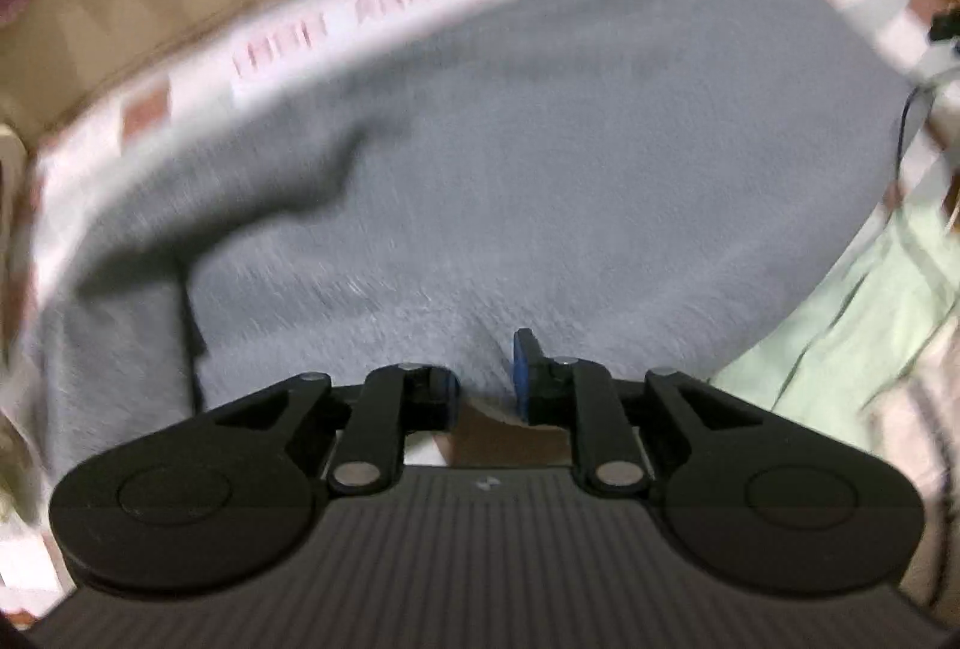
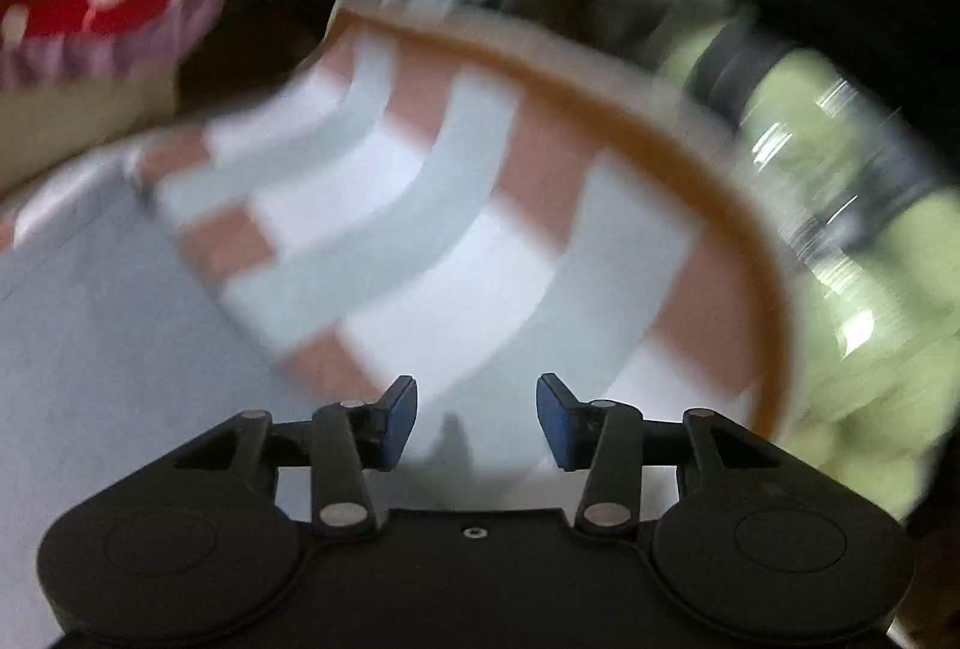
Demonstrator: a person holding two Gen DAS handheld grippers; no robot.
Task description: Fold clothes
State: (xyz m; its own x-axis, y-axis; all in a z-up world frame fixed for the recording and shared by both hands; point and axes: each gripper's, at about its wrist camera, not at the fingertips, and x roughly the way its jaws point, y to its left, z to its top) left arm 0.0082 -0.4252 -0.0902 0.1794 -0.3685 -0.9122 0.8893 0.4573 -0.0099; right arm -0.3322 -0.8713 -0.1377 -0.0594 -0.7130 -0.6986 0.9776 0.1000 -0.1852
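The grey garment [image 1: 510,169] lies spread flat over the checked cloth [image 2: 420,205] on the counter, reaching nearly to its far edge. The left tool [image 1: 486,379] stands slightly parted with nothing visibly pinched; the right tool [image 2: 477,421] gapes empty over the cloth. A fold looks laid; more probably remain.

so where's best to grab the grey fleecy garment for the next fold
Probably the near hem of the grey fleecy garment, by the left gripper, coming from above. It lies flat on the checked cloth, so only an edge offers a pinchable lip; its far edges are blurred.
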